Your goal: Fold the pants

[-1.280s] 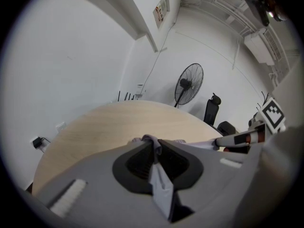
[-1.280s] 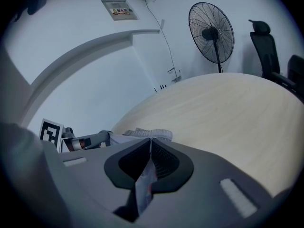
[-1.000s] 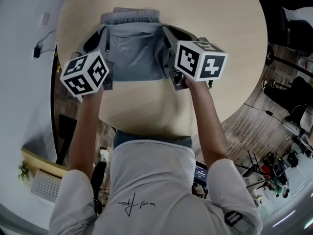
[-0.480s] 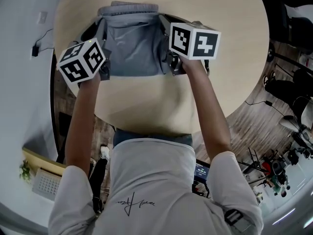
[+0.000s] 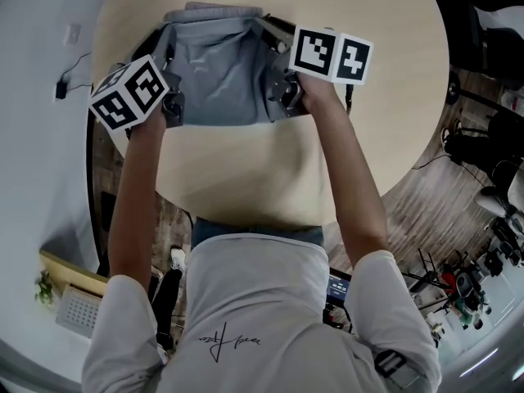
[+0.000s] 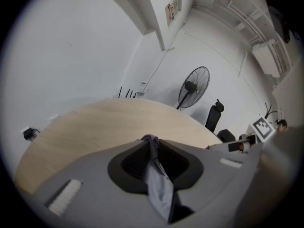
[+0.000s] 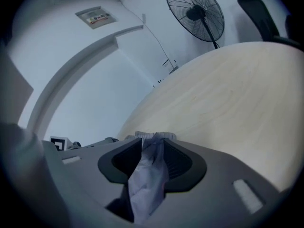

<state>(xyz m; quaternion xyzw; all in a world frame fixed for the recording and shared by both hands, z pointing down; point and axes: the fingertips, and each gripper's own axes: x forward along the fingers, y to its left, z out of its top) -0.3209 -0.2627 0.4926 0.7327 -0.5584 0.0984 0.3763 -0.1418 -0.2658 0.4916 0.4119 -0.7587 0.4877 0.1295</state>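
Note:
Grey pants [image 5: 221,72] lie folded on the round wooden table [image 5: 368,121], waistband at the far edge. My left gripper [image 5: 168,56] is at their left side, shut on a fold of the grey cloth [image 6: 159,189], which is pinched thin between its jaws [image 6: 151,141]. My right gripper [image 5: 270,35] is at their right side. Its jaws have just been opening, and a loose bunch of cloth [image 7: 147,184] still hangs in the wider gap between them [image 7: 153,139]. The pants are hidden from both gripper views beyond the held folds.
A standing fan [image 6: 192,87] and a black chair [image 6: 214,115] stand past the table's far edge. Stands, cables and gear [image 5: 458,301] crowd the floor on the right. The person stands against the table's near edge [image 5: 246,219].
Both grippers have carried the pants' near fold away from the person, toward the waistband. The right gripper's marker cube has rolled, and its jaws stand wider.

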